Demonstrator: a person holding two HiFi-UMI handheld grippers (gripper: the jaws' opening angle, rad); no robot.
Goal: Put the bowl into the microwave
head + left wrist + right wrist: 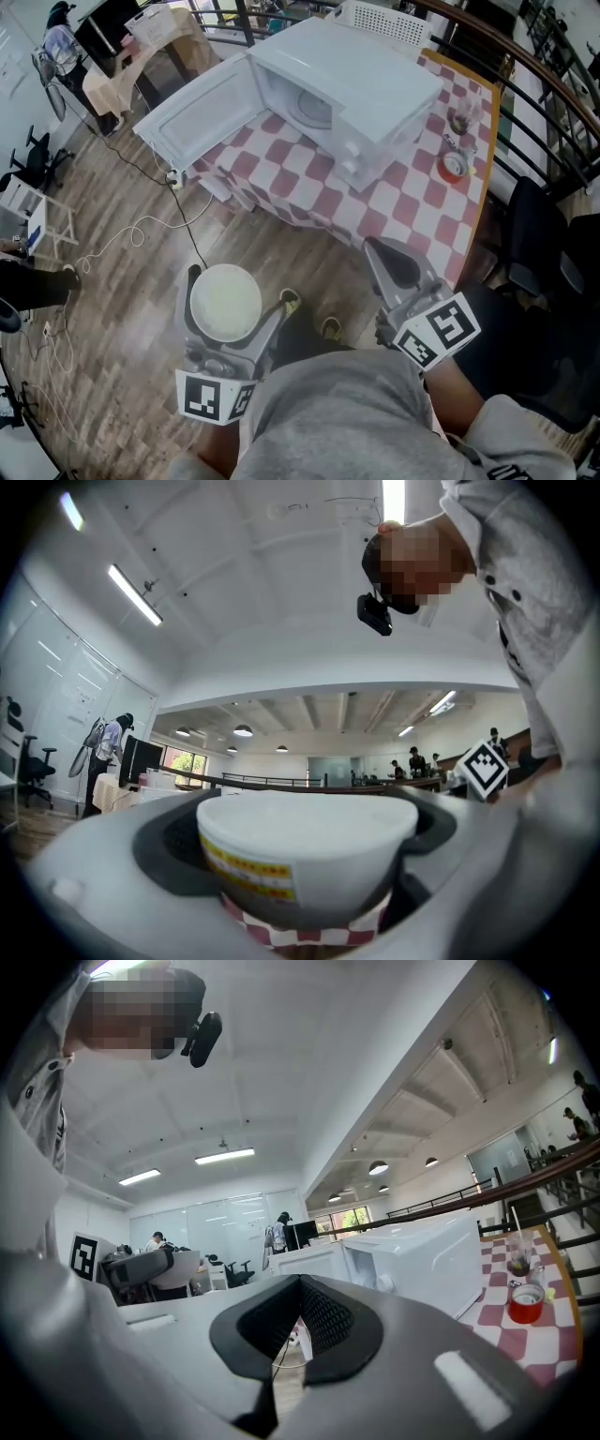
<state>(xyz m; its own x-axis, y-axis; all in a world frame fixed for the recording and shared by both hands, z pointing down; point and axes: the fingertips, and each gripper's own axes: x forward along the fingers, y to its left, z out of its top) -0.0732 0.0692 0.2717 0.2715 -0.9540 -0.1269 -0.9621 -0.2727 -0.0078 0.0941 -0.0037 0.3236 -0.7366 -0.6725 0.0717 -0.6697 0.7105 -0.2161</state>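
One bowl (225,303): clamped in the jaws of the left gripper (244,285).
Right gripper (389,255): jaws together, empty.
Microwave (361,89): open, ahead and slightly right of the bowl, well apart.

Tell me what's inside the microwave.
The microwave stands open. Through the opening only its pale round turntable shows, with nothing on the visible part. The rest of the cavity is covered by its own top. The bowl is outside, in the left gripper.

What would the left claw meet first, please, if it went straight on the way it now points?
The left claw, holding the bowl, would probably meet the checked tablecloth at the table's near edge, below the microwave's open door; depth is unclear.
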